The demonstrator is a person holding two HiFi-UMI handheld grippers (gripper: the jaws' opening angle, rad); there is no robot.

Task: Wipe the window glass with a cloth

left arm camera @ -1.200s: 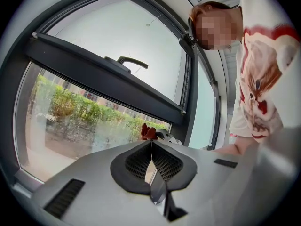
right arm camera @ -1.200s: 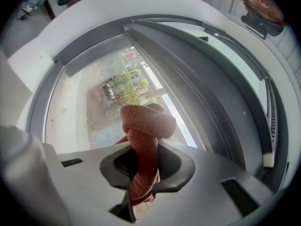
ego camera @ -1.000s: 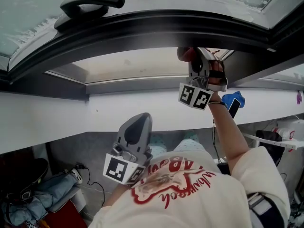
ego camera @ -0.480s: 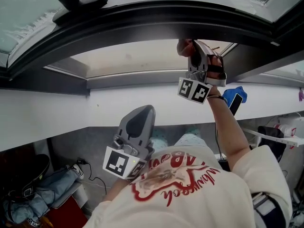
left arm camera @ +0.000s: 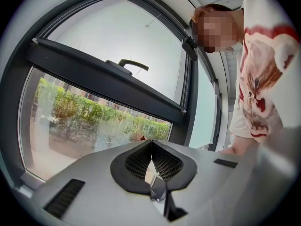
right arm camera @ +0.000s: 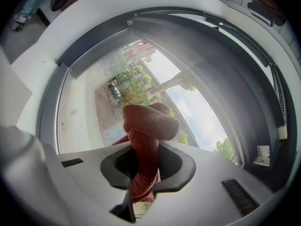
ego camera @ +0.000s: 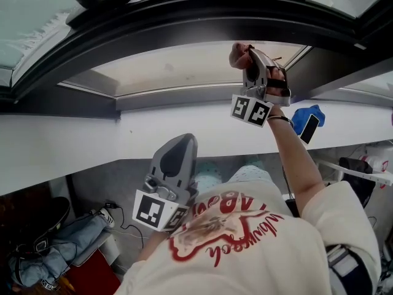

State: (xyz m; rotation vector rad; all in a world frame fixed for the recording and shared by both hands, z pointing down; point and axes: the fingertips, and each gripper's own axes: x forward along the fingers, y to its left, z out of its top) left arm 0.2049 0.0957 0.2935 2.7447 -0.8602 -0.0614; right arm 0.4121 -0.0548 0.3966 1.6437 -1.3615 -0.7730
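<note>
right gripper [ego camera: 245, 57], upper right of the frame, jaws clamped on cloth [right arm camera: 145, 140] near glass [ego camera: 178, 66]; left gripper [ego camera: 178, 155] lower centre, jaws together.

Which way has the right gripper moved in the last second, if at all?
No real move: right gripper and cloth still sit just under the dark window frame; only the view shifted.

The cloth [right arm camera: 149, 124], a rust-red woven rag, stands bunched and twisted between the jaws of the right gripper [right arm camera: 146, 161]. Its rolled top bulges past them toward the window glass [right arm camera: 89, 102], a clear pane in a dark frame. Whether the two touch is unclear.
</note>
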